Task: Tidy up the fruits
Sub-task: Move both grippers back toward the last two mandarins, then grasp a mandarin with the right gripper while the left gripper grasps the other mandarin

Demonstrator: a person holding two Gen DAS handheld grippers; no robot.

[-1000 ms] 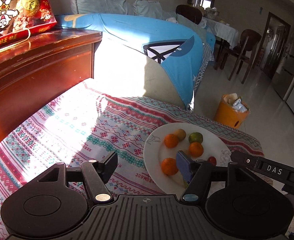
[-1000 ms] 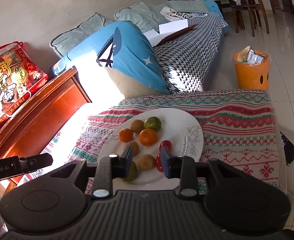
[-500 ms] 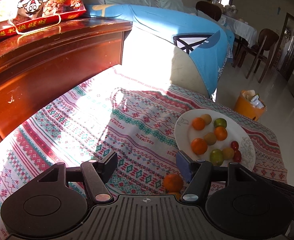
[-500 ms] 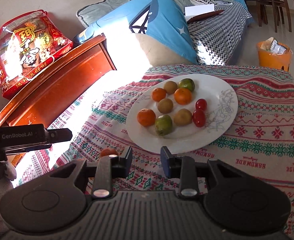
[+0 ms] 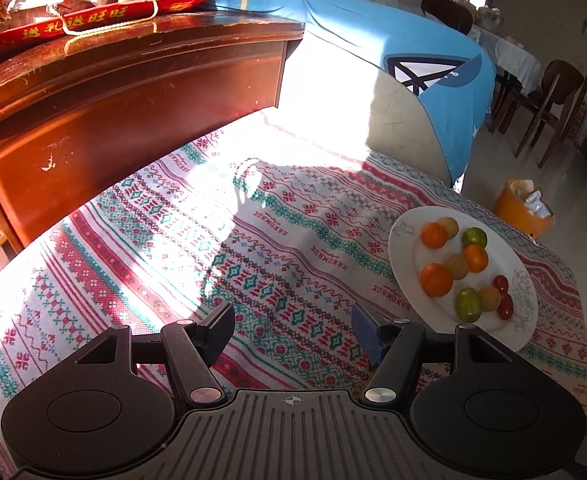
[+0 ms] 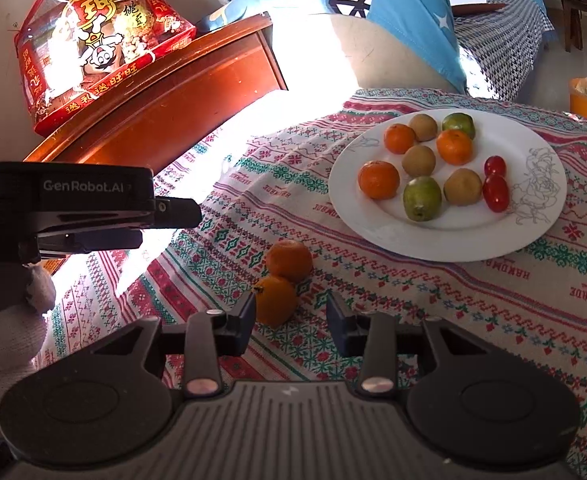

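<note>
My right gripper (image 6: 289,318) is opening its jaws, with nothing between them; the nearer orange (image 6: 274,306) lies just ahead on the cloth (image 6: 453,300), touching a second orange (image 6: 289,260). My left gripper (image 5: 291,334) hangs spread and empty. I should straddle one fruit squarely, squeeze gently, then carry it to the plate (image 6: 533,220).

Behind your work surface: a patterned tablecloth (image 5: 277,240), sunlit at the far edge. A red snack bag (image 6: 93,60) sits atop a wooden cabinet (image 5: 133,92). Blue cushion (image 5: 433,76) beyond; orange bin (image 5: 523,210) on the floor, dining chairs (image 5: 549,104) farther off.
</note>
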